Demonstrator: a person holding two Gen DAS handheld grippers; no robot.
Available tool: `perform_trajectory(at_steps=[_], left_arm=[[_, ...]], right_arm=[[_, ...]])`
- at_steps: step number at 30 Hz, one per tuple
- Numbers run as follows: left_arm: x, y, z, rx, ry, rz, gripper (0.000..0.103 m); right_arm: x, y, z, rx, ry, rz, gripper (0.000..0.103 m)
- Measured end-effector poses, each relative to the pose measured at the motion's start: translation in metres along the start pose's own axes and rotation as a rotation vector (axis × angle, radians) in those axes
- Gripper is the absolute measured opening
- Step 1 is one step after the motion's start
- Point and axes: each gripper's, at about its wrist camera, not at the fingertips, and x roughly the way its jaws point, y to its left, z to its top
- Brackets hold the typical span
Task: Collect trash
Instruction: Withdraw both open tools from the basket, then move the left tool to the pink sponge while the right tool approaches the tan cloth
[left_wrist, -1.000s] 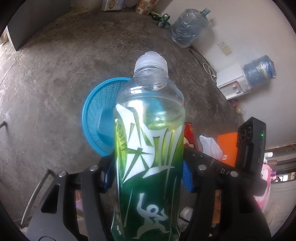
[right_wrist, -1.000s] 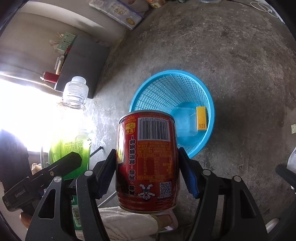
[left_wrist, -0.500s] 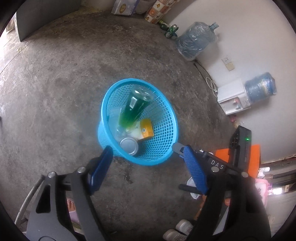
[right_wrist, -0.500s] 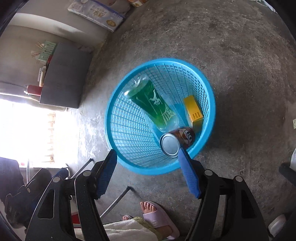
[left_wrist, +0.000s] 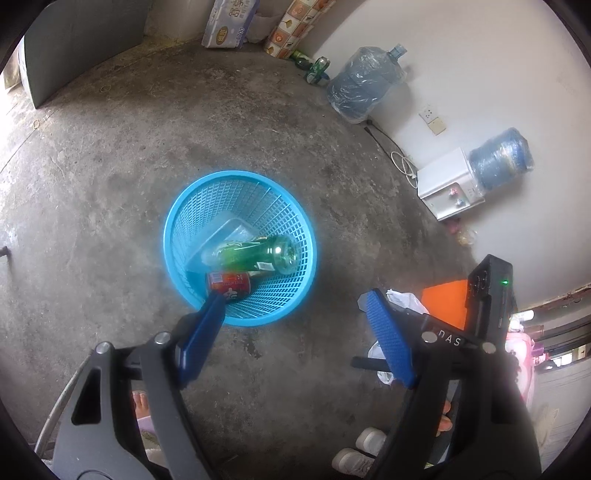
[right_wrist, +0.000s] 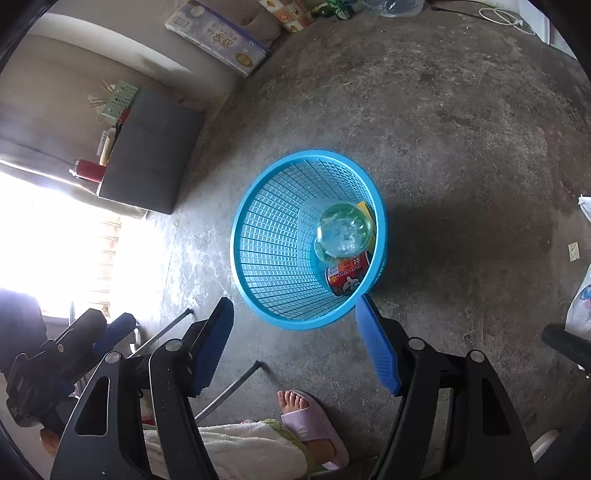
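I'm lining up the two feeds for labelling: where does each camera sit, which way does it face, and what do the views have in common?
Left wrist: on the left gripper, looking steeply down past its open blue jaws at the blue basket on the concrete floor; toes show at the lower left, and the right gripper's body at the right.
Right wrist: on the right gripper, also angled down, jaws open; a sandalled foot and the left gripper show.
Shared: the basket, holding the green bottle and red can.

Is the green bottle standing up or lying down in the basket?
Lying tipped: the green bottle rests slanted in the blue basket, above the red can.
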Motion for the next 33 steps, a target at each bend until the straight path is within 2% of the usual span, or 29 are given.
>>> perform_trajectory(at_steps=[8, 16, 20, 25, 29, 33], left_arm=[[-0.070, -0.033, -0.050, 0.079, -0.066, -0.002, 0.078], [-0.177, -0.024, -0.113, 0.061, -0.235, 0.038, 0.086], [-0.227, -0.002, -0.147, 0.020, -0.314, 0.115, 0.089], [-0.285, 0.041, -0.188, -0.081, -0.424, 0.231, 0.090], [-0.320, 0.079, -0.220, -0.196, -0.504, 0.332, 0.092], [-0.349, 0.121, -0.249, -0.315, -0.559, 0.399, 0.092]], right_arm=[[-0.074, 0.021, -0.036, -0.073, -0.089, 0.054, 0.082], [-0.123, 0.065, -0.074, -0.217, -0.108, 0.084, 0.085], [-0.132, 0.096, -0.091, -0.297, -0.093, 0.120, 0.086], [-0.131, 0.146, -0.109, -0.410, -0.052, 0.142, 0.086], [-0.129, 0.197, -0.131, -0.533, -0.015, 0.175, 0.086], [-0.121, 0.250, -0.156, -0.662, 0.030, 0.195, 0.089]])
